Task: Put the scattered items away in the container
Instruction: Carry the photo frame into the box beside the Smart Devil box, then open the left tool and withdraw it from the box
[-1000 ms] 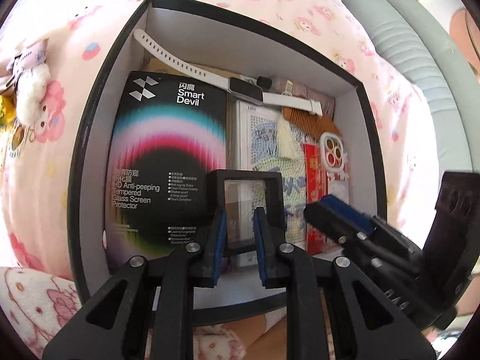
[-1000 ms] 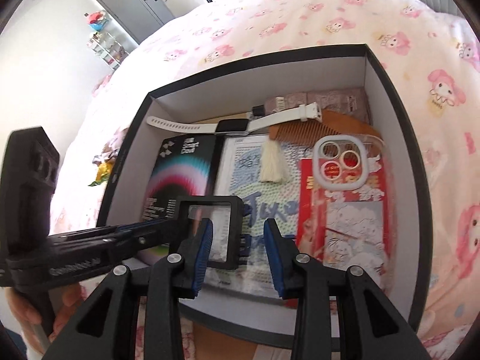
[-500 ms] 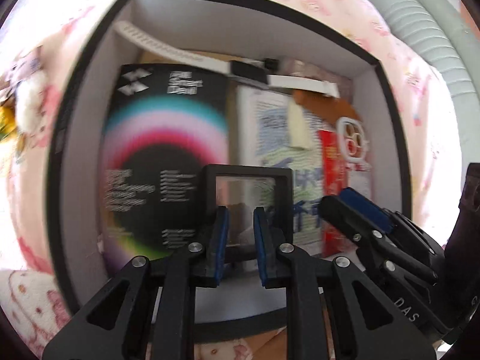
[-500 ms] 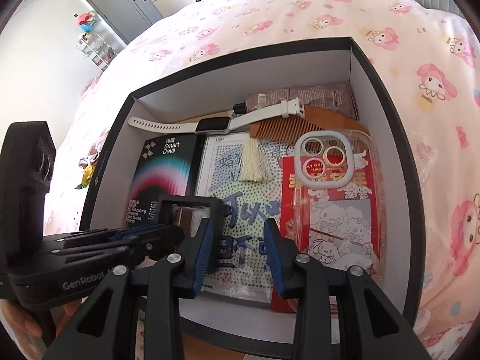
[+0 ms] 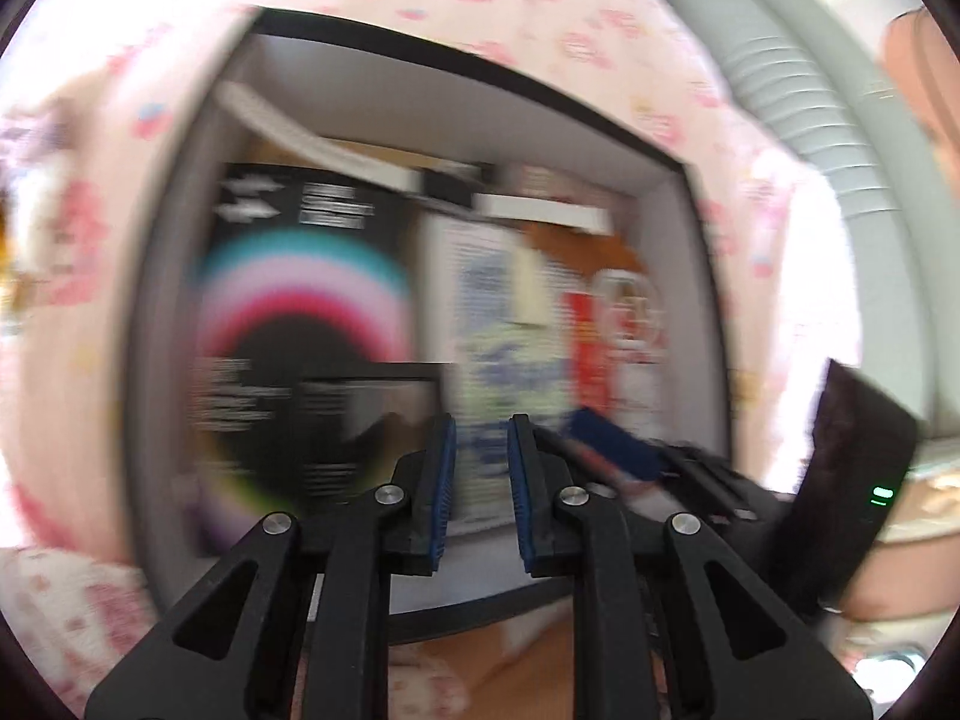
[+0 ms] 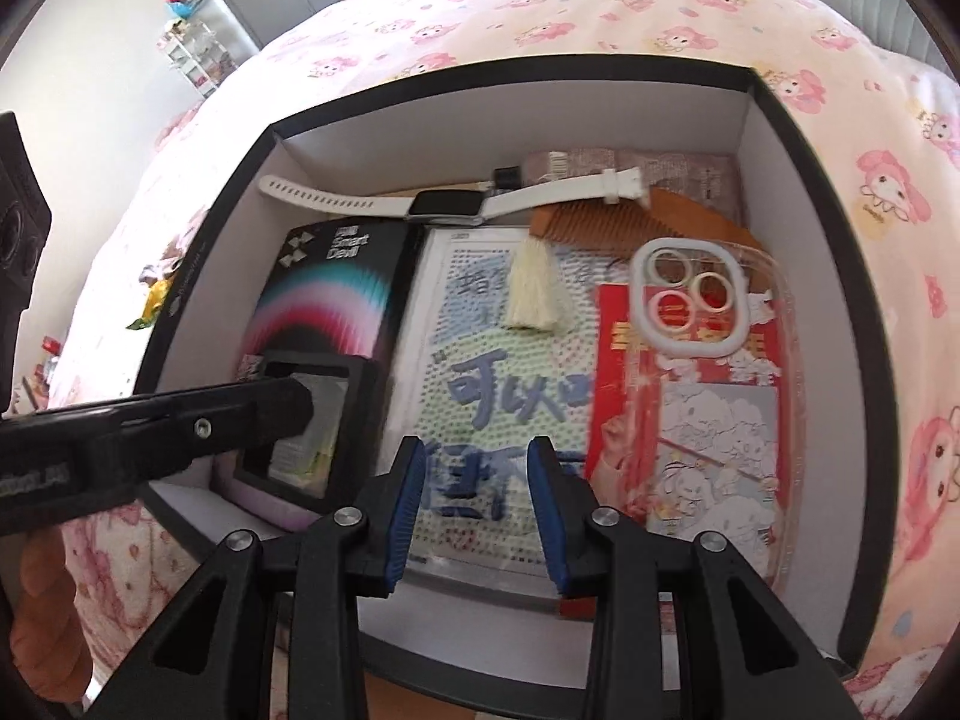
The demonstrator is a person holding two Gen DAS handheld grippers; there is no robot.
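the small black frame now lies in the black box, on the dark packet. the left tool is open with nothing in it. the right tool is open and empty too. next job, i think: pull both back and look on the bed for more things.

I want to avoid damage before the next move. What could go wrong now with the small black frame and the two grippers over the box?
1. The frame lies tilted on the black package by the front wall of the box. A nudge from the left gripper might slide it; the blur hides whether it is gripped.
2. The right gripper, empty, hangs close beside the left one; they could collide.
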